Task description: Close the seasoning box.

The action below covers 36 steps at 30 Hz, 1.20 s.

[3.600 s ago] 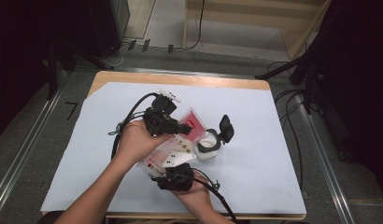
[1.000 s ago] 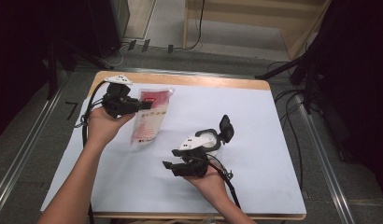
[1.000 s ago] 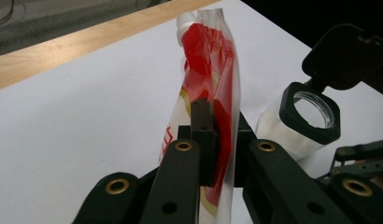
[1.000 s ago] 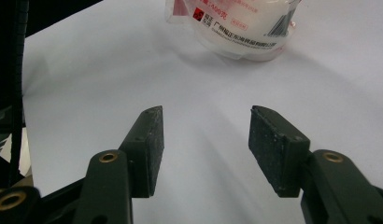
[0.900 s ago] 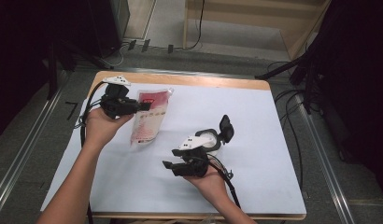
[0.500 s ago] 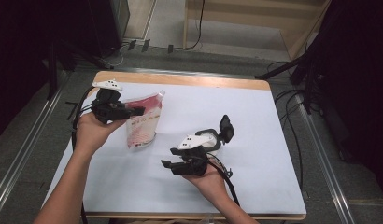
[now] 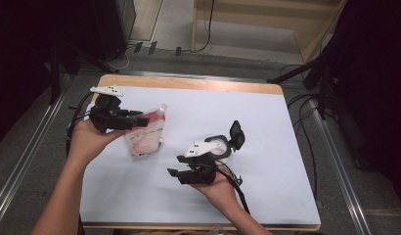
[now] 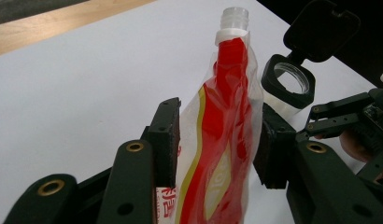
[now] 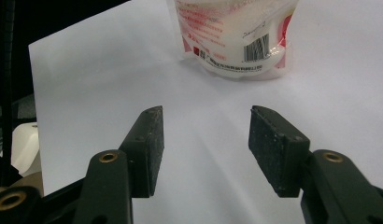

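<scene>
overhead, in the high view, the left gripper sits at the left part of the white sheet-covered table, with the soft red and clear plastic refill pouch with a white screw spout between and under its jaws. the pouch stands tilted, spout up and away from the person, its base on the sheet. the right gripper is held nearer the person, well apart from the pouch, with its jaws pointing left. just beside it stands a small clear container with a black flip lid swung open.

seen from the left gripper view, the pouch rises between the two black jaws. the jaws have just been opening; the left pad stands just off the film with a thin gap, and the right pad sits close against the pouch's edge, though whether it touches cannot be told. the spout points up past the fingertips. behind the pouch, the open-lidded container stands to the right, and the right gripper reaches in at the right edge.

from the right gripper view, the jaws stand apart with bare white sheet between them. the pouch stands ahead of them, well clear of the pads, showing its base and a barcode.
</scene>
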Motion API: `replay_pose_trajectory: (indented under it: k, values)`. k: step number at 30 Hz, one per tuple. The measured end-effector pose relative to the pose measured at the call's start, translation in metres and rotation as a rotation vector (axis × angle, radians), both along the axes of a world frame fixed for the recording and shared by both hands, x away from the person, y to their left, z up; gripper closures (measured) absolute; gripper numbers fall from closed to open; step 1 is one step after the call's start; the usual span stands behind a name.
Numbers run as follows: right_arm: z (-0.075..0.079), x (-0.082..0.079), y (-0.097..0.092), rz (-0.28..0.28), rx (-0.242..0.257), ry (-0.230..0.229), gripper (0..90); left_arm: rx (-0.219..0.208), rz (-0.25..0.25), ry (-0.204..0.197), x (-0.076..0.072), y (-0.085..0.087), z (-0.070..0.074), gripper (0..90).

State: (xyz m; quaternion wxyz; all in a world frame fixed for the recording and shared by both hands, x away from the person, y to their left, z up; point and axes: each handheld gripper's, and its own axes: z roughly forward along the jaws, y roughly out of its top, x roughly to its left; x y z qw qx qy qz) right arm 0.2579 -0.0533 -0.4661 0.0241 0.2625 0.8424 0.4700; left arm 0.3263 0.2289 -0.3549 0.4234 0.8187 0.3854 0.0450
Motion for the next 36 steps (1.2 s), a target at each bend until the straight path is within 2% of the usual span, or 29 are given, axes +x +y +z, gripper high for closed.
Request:
replay_pose_trajectory:
  k: [5,10,14,17,19,22,27,30,33,36]
  values:
    - [0.004,0.001,-0.003,0.000,-0.007,0.008,46.1,0.005,0.005,0.011,-0.003,0.003,0.010,55.3]
    - [0.006,0.002,-0.006,0.016,-0.009,0.019,46.5,-0.012,0.027,0.017,-0.008,0.010,0.022,53.3]
    - [0.008,0.002,-0.007,0.028,-0.006,0.024,47.7,-0.001,0.055,0.003,-0.014,0.017,0.036,49.7]
    - [0.008,0.003,-0.008,0.029,-0.009,0.034,49.7,-0.025,0.076,-0.015,-0.019,0.025,0.046,48.5]
    - [0.008,0.004,-0.009,0.033,-0.009,0.045,50.9,-0.050,0.098,-0.012,-0.021,0.032,0.049,48.0]
    - [0.012,0.005,-0.012,0.034,-0.013,0.057,53.1,-0.057,0.137,0.003,-0.020,0.044,0.049,48.3]
    - [0.020,0.008,-0.019,0.031,-0.006,0.071,60.2,-0.041,0.185,0.015,-0.017,0.057,0.042,48.5]
    - [0.028,0.010,-0.024,0.030,-0.013,0.054,66.8,-0.044,0.199,0.024,-0.014,0.062,0.036,49.3]
    - [0.035,0.012,-0.029,0.022,-0.011,0.059,71.2,-0.027,0.211,0.028,-0.011,0.065,0.030,49.6]
    - [0.042,0.015,-0.036,0.011,-0.005,0.076,78.9,-0.032,0.227,0.039,-0.008,0.068,0.025,49.5]
